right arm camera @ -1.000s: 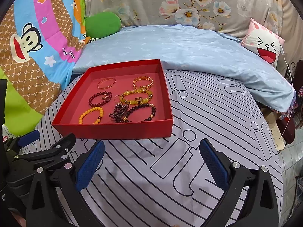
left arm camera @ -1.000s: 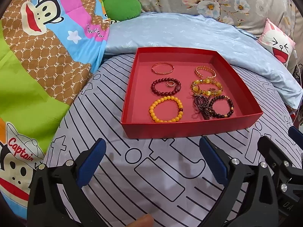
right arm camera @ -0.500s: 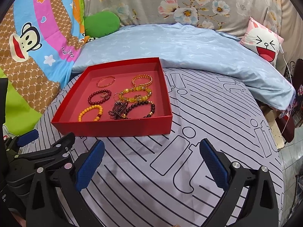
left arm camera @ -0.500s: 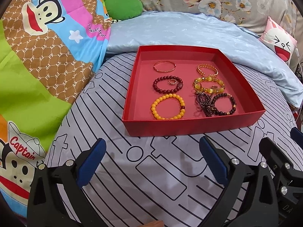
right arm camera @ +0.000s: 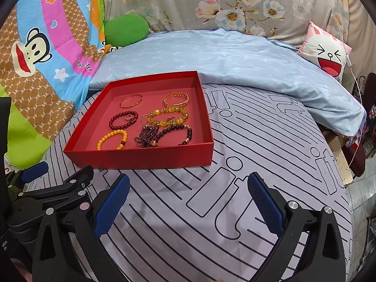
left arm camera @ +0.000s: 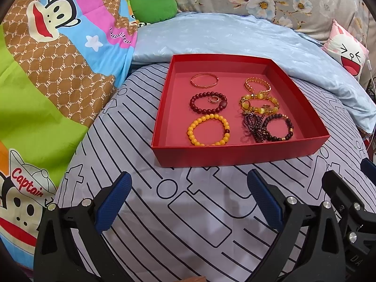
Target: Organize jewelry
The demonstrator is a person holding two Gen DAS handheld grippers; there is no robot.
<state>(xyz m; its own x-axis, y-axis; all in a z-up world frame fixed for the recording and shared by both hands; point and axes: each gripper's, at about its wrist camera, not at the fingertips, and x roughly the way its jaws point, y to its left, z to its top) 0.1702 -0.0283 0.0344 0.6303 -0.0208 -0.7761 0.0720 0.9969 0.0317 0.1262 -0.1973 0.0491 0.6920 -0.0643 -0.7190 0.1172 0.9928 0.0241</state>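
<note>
The bed (left arm camera: 192, 223) took up most of both shots, covered in a grey sheet with black line patterns, with a blue quilt (right arm camera: 235, 56) bunched up behind it and a cartoon monkey blanket (left arm camera: 47, 70) off to the left. A bunny pillow (right arm camera: 326, 56) sat at the far right, and a green cushion (left arm camera: 152, 7) was tucked in at the back.

On the sheet sat a shallow red box (left arm camera: 235, 156), open on top, holding all the jewelry in two rough columns. The left column, back to front, had a thin gold bangle (left arm camera: 204, 80), a dark red bead bracelet (left arm camera: 208, 105) with a little ring (left arm camera: 213, 99) lying inside its loop, and a yellow bead bracelet (left arm camera: 208, 133). The right column had a gold chain bracelet (left arm camera: 257, 84), then a chunky amber bracelet (left arm camera: 259, 103), then a dark bead bracelet (left arm camera: 278, 128) with a purple beaded tangle (left arm camera: 252, 127) touching it on the left.

Both sets of tongs hung low over the sheet, just in front of the box and not touching it. The left tongs (left arm camera: 189, 202) were spread wide with nothing in them, and same deal for the right tongs (right arm camera: 185, 202), wide and empty.
</note>
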